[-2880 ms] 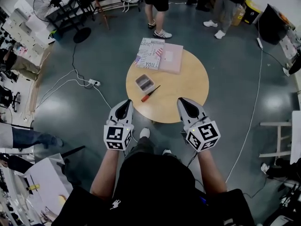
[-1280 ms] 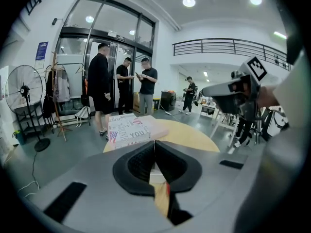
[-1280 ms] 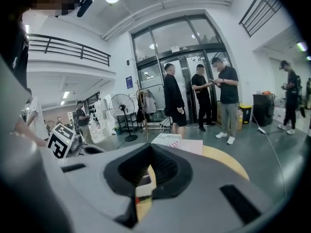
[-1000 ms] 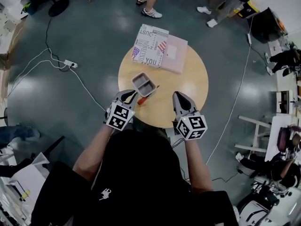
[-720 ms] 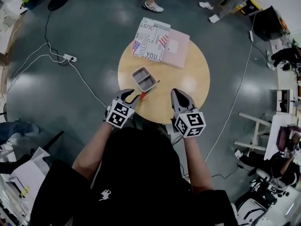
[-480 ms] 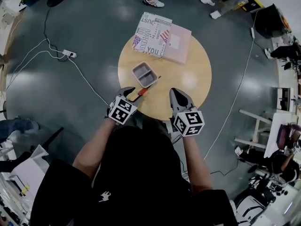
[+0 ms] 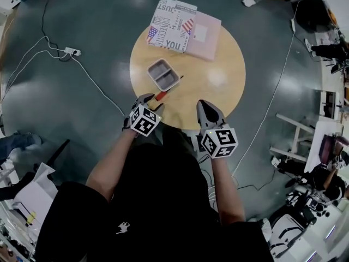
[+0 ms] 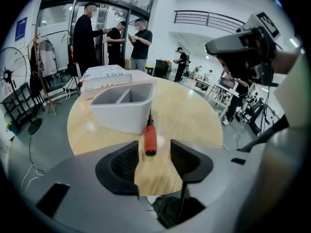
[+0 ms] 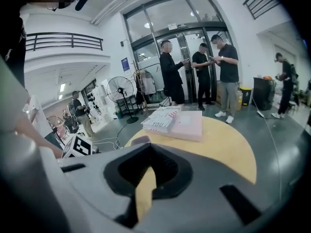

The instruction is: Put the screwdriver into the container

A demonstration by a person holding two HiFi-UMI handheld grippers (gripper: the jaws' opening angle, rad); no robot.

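A screwdriver with a red handle lies on the round wooden table. Its shaft runs along the near side of a grey two-compartment container. My left gripper is low at the table's near-left edge and its jaws have just been opening. In the left gripper view the handle lies just ahead of the open left gripper, on its midline, with no pad touching it. The container stands right behind. My right gripper hovers at the near edge to the right, fingers together and nothing in them.
A printed magazine and a pink box lie at the table's far side. A power strip with cables lies on the floor to the left. Several people stand by the glass doors beyond the table.
My left gripper has come down to the table by the screwdriver's handle and its jaws have spread from nearly shut to wide. The right gripper has sunk slightly.
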